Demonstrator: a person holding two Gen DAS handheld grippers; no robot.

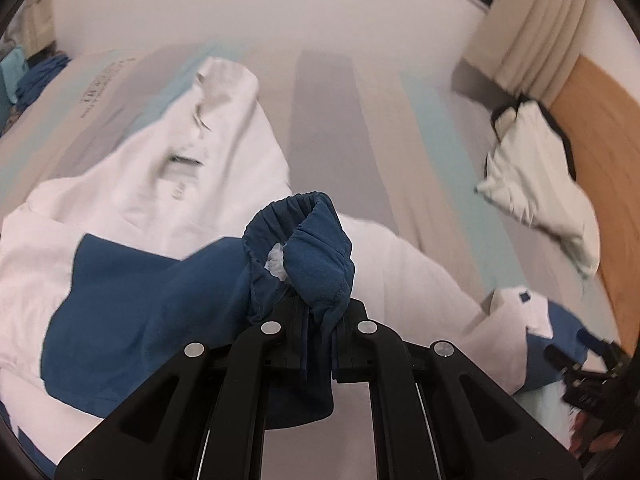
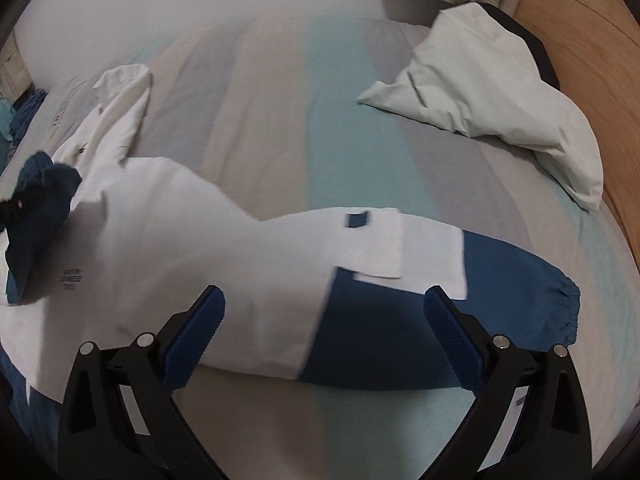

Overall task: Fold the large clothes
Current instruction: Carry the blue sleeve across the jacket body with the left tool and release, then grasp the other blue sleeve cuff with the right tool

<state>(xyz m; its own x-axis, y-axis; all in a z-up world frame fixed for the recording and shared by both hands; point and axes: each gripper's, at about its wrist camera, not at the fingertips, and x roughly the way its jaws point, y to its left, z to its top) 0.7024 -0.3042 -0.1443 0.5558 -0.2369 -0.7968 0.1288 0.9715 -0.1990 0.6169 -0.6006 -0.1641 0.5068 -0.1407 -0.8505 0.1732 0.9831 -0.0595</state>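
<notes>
Item: jacket [image 2: 208, 240], white and blue, large. Your landmark is the pillow [image 2: 492, 92] at the headboard [image 2: 580, 64].

- Bed [image 2: 280, 112]: striped cover in grey, beige and pale teal. It carries everything listed here.
- Pillow: pale, rumpled, lying at the headboard side of the bed, with a dark thing showing behind it that cannot be told.
- Jacket: spread on the bed, well apart from the pillow, on the side away from the headboard. The body is mostly white, with blue panels and a small blue patch on a white flap.
- Sleeve [image 2: 520, 300]: blue, with a gathered cuff, lying flat on the cover. It is the part of the jacket that reaches nearest the pillow.
- Other cuff [image 1: 304, 240]: blue, gathered, bunched up and lifted off the jacket body, on the jacket's far side from the pillow.
- Your left gripper [image 1: 320, 316]: jaws closed on that bunched cuff; blue cloth runs down between them. In the right wrist view it shows as a dark shape at the picture's left edge, farthest from the pillow.
- Your right gripper [image 2: 324, 320]: jaws wide apart and holding nothing, above the join of white body and blue sleeve, on the near side of the jacket from the pillow. Whether the blue pads [image 2: 196, 336] touch the cloth cannot be told.
- Curtain [image 1: 548, 28]: cream, hanging behind the headboard, beyond the pillow.
- Both views are blurred.
</notes>
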